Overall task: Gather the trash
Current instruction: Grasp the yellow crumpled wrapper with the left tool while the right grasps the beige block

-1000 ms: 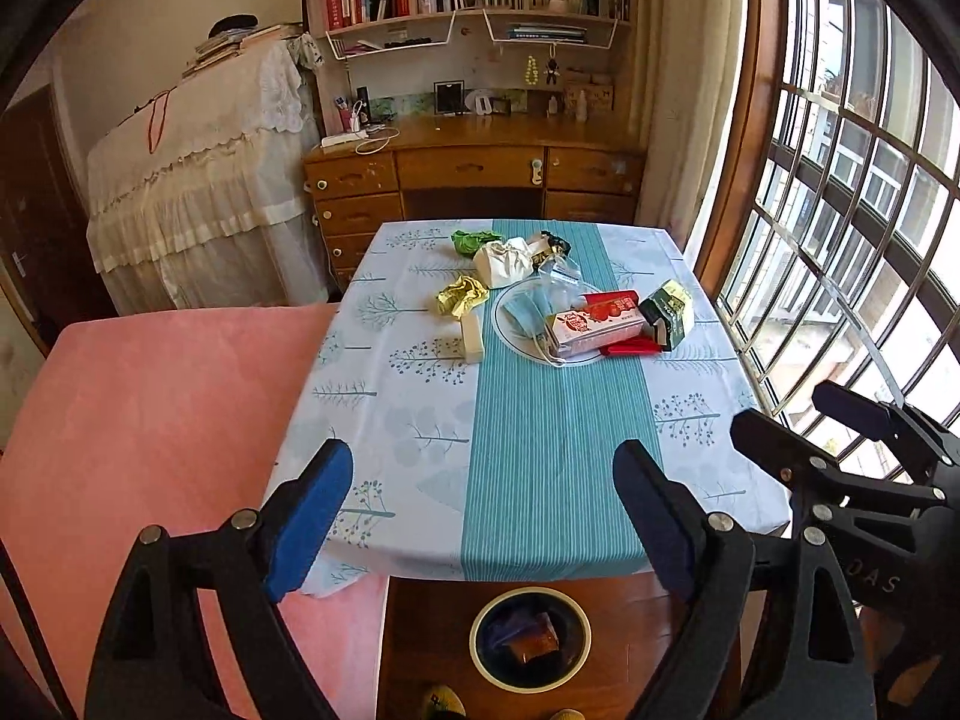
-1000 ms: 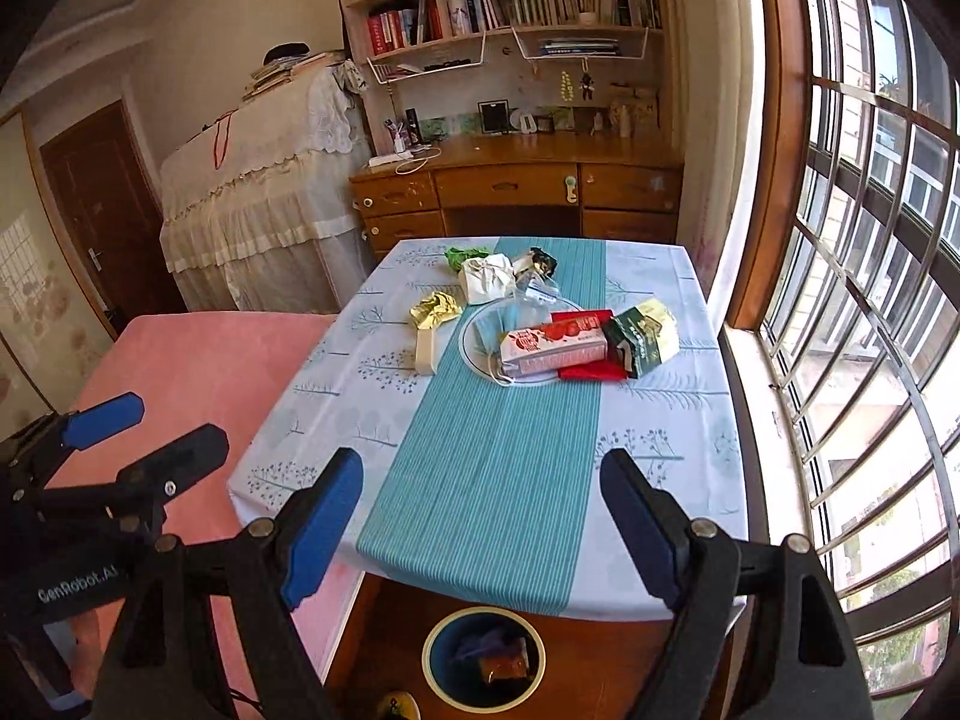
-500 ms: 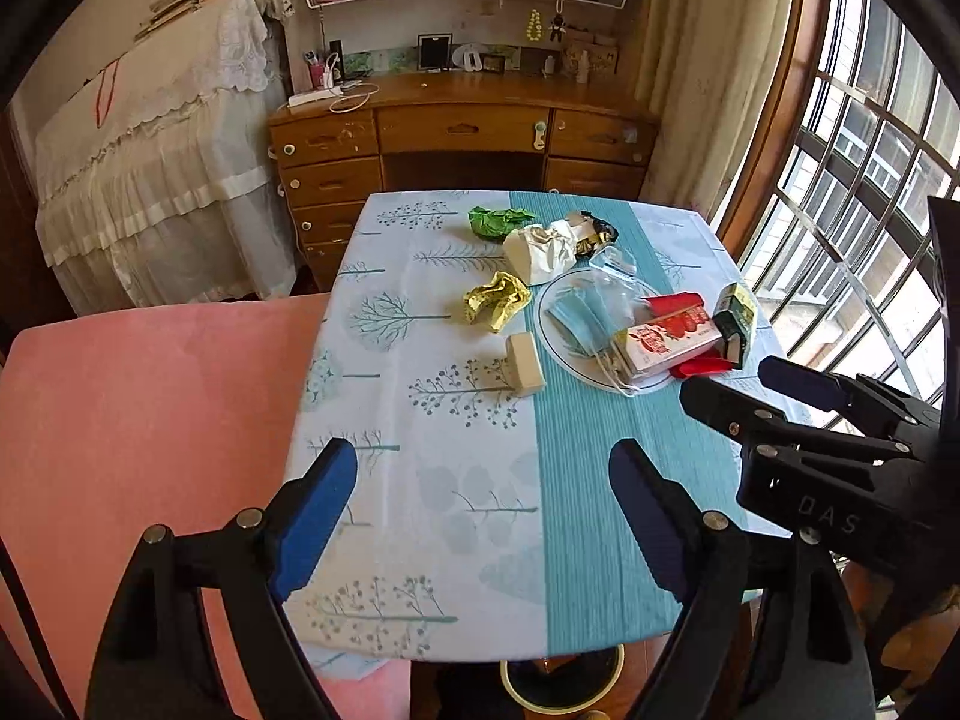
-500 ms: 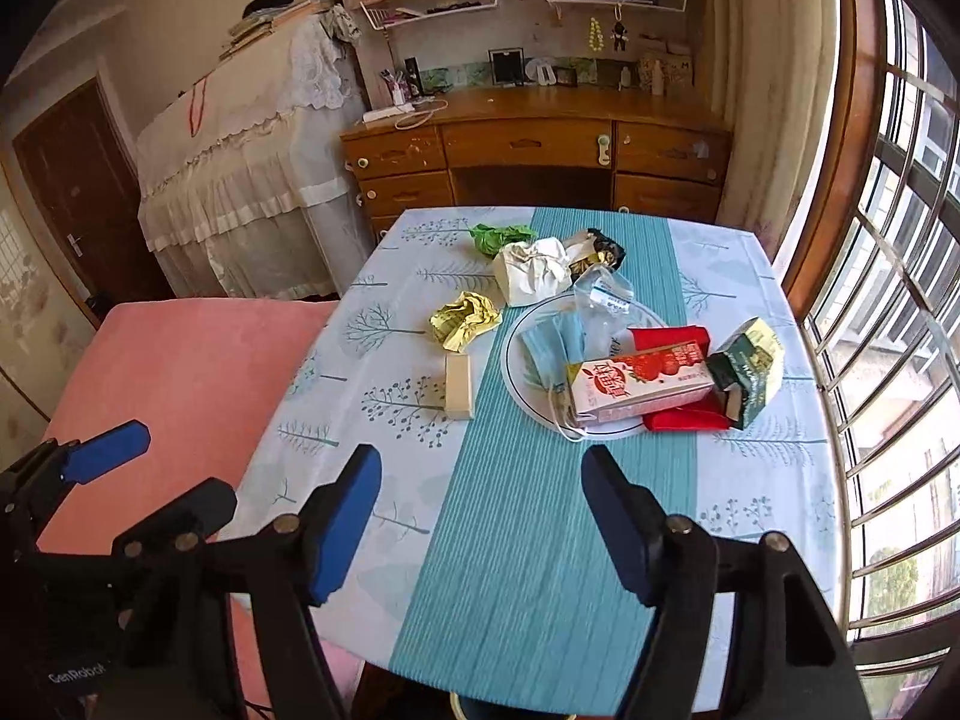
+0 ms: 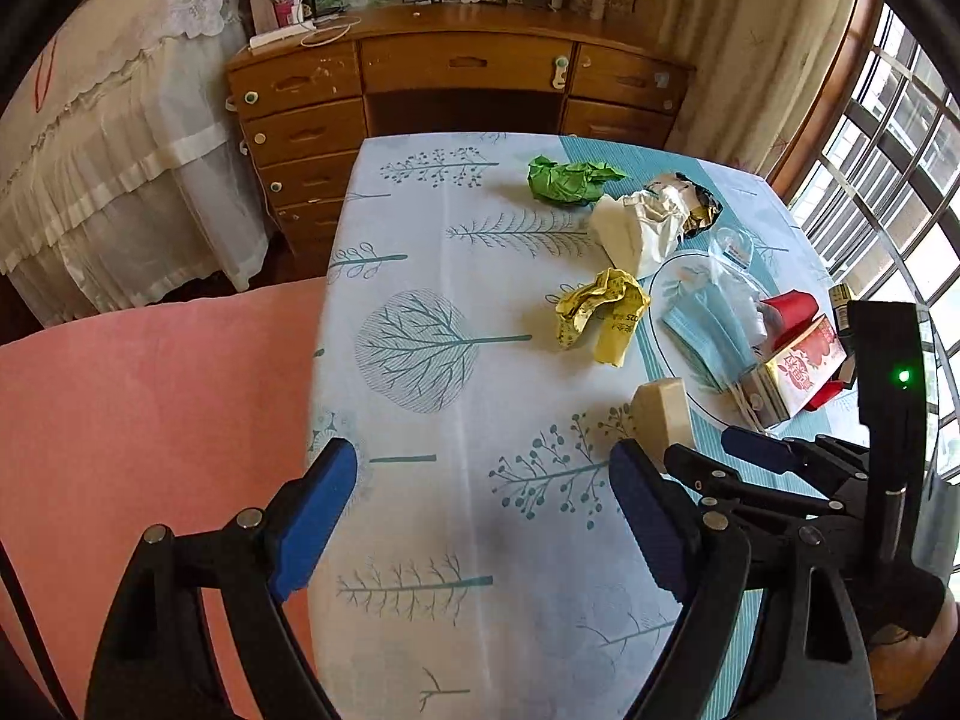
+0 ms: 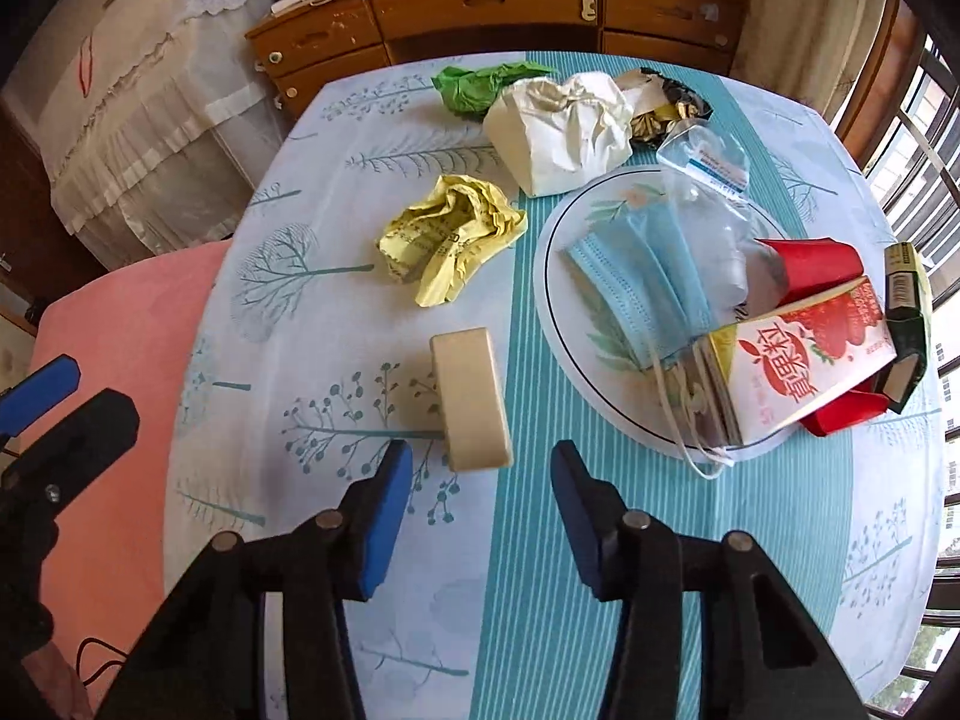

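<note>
Trash lies on the tree-print tablecloth [image 6: 336,312]. A beige block [image 6: 471,396] sits nearest, and its near end reaches between the fingertips of my right gripper [image 6: 480,462]. The jaws are closing and the pads stand clear of the block. Beyond lie a yellow crumpled wrapper [image 6: 450,240], a green one [image 6: 480,84] and a white paper bag [image 6: 558,132]. A plate [image 6: 555,228] holds a blue face mask [image 6: 636,276], a strawberry carton [image 6: 804,354] and a red cup [image 6: 810,264]. My left gripper [image 5: 480,480] hangs open and empty over bare cloth, left of the right gripper [image 5: 714,450].
A dark green box [image 6: 906,312] lies by the plate near the table's right edge. A pink cushioned seat [image 5: 150,420] adjoins the table on the left. A wooden desk with drawers [image 5: 462,72] stands behind, and a barred window [image 5: 900,150] is on the right.
Both grippers have come forward and down over the table, and the floor bin has dropped out of view. The right jaws have narrowed toward the beige block. The left stays wide.
</note>
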